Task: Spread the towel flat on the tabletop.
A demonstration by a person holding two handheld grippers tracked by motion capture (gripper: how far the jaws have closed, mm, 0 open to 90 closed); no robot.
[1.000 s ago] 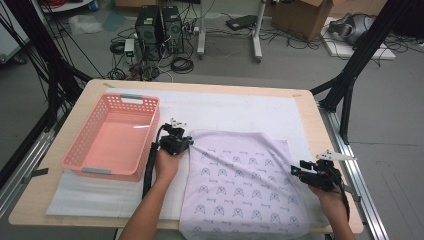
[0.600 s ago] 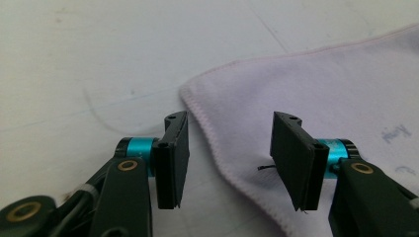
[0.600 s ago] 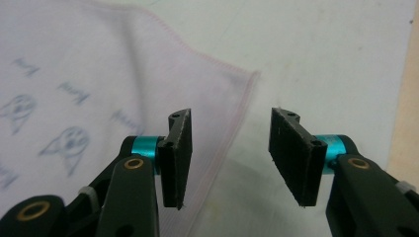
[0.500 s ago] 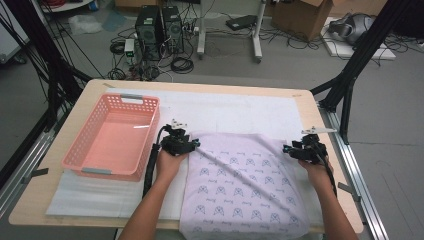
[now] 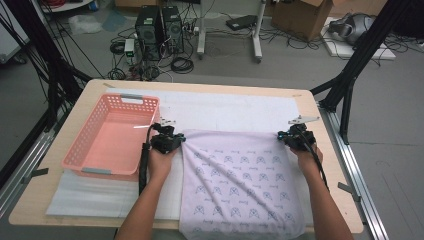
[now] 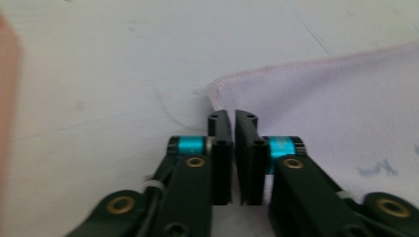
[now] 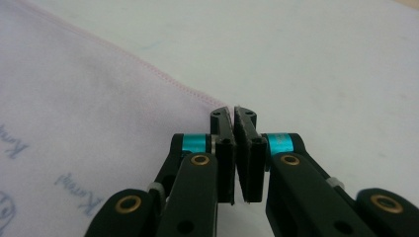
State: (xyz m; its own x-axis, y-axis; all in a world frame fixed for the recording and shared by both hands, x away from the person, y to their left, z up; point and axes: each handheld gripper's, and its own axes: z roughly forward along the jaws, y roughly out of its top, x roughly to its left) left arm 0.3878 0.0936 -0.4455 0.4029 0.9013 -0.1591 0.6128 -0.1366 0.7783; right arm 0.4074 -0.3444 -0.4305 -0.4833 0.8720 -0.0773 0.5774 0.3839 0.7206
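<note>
A pale lilac cloth [image 5: 240, 185] with small blue prints lies spread on the white mat, its near edge hanging over the table's front. My left gripper [image 5: 180, 140] is at the cloth's far left corner. In the left gripper view the jaws [image 6: 233, 116] have just been closing and stand almost together on the cloth [image 6: 336, 98] just inside that corner. My right gripper [image 5: 283, 138] is at the far right corner. In the right gripper view its jaws [image 7: 233, 113] have just closed, their tips meeting on the very corner of the cloth [image 7: 74, 98].
A pink plastic basket [image 5: 97, 171] stands on the left of the table, close beside my left hand. The white mat [image 5: 225, 107] stretches beyond the cloth toward the far edge. Black frame legs, computers and cables are on the floor behind the wooden table [image 5: 35, 200].
My right gripper has moved away from me along the cloth's right side to its far right corner and shut there. The far edge now lies straighter. My left hand has stayed put.
</note>
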